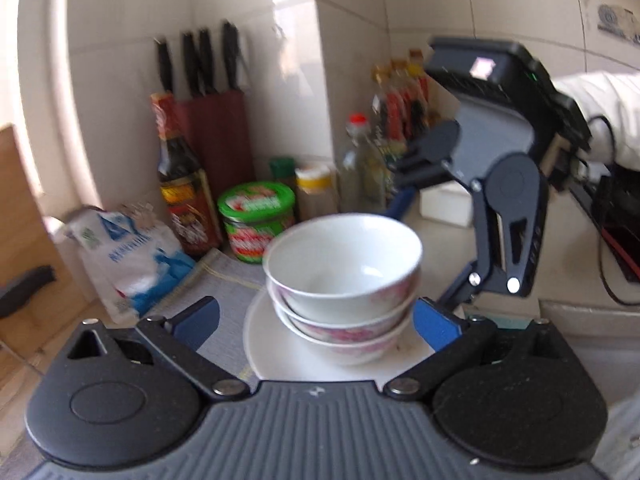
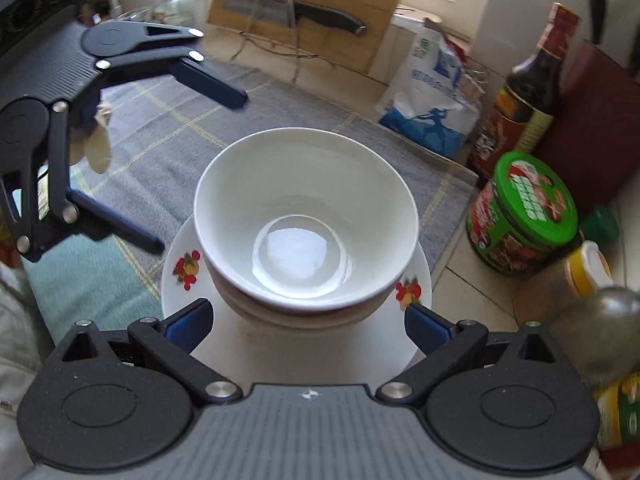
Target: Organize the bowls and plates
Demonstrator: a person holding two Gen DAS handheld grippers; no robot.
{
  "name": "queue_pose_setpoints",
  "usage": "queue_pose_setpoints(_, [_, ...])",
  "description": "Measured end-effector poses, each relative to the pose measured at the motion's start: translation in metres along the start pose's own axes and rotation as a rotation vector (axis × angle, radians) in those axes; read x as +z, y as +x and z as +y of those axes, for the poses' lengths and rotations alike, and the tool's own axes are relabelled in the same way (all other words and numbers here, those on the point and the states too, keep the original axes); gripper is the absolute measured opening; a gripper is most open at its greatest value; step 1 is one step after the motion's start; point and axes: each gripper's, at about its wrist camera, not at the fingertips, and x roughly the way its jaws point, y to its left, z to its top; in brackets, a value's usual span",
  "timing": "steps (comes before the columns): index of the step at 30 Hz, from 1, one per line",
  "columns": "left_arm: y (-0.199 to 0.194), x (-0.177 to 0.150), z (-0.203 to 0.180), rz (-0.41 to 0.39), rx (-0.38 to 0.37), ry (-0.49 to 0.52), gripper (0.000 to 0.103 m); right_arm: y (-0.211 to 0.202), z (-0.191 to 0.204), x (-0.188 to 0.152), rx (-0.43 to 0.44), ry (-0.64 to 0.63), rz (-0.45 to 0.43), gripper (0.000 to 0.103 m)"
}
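Observation:
Three nested white bowls [image 1: 344, 272] with pink flower patterns stand stacked on a white plate [image 1: 272, 344] on a grey checked mat [image 1: 224, 280]. From above, the top bowl [image 2: 306, 220] sits on the fruit-printed plate [image 2: 184, 264]. My left gripper [image 1: 316, 324] is open and empty, its blue fingers on either side of the stack's near side. My right gripper [image 2: 308, 326] is open and empty, just short of the stack and above the plate's near rim. The right gripper also shows in the left wrist view [image 1: 416, 240], and the left gripper in the right wrist view [image 2: 200, 168], both open.
A dark sauce bottle [image 1: 180, 184], a green-lidded tub [image 1: 256, 220], a knife block [image 1: 216, 136], more bottles [image 1: 400, 120] and a blue-white bag [image 1: 128, 260] crowd the back wall. A wooden board with a knife [image 2: 304, 12] leans behind the mat.

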Motion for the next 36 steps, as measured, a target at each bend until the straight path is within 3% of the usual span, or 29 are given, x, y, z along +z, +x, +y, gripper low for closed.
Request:
queue_pose_setpoints(5, [-0.028, -0.004, 0.011, -0.065, 0.004, -0.073, 0.102, -0.017, 0.030, -0.001, -0.149, 0.135, -0.003, 0.103])
queue_pose_setpoints(8, [-0.045, -0.008, 0.010, -0.105, 0.079, -0.087, 0.102, -0.028, 0.050, -0.004, -0.243, 0.263, -0.038, 0.103])
queue_pose_setpoints(11, [-0.059, -0.013, 0.004, -0.159, 0.186, -0.100, 0.102, -0.042, 0.066, -0.012, -0.308, 0.475, -0.096, 0.103])
queue_pose_setpoints(13, [-0.064, -0.016, 0.001, -0.154, 0.238, -0.099, 0.103, -0.047, 0.074, -0.018, -0.365, 0.626, -0.115, 0.103])
queue_pose_setpoints(16, [-0.072, -0.020, 0.001, -0.136, 0.226, -0.105, 0.102, -0.055, 0.094, -0.026, -0.440, 0.812, -0.155, 0.103])
queue_pose_setpoints(19, [-0.078, -0.019, -0.001, -0.066, 0.207, -0.143, 0.102, -0.061, 0.117, -0.028, -0.543, 0.937, -0.168, 0.103])
queue_pose_setpoints(23, [-0.085, -0.014, -0.002, 0.060, 0.246, -0.251, 0.102, -0.064, 0.145, -0.023, -0.586, 0.982, -0.189, 0.103])
queue_pose_setpoints(27, [-0.098, -0.010, -0.001, 0.124, 0.270, -0.315, 0.102, -0.070, 0.164, -0.015, -0.632, 0.958, -0.172, 0.103])
queue_pose_setpoints(36, [-0.117, 0.000, 0.007, 0.184, 0.315, -0.356, 0.102, -0.082, 0.182, 0.005, -0.649, 0.929, -0.208, 0.103])
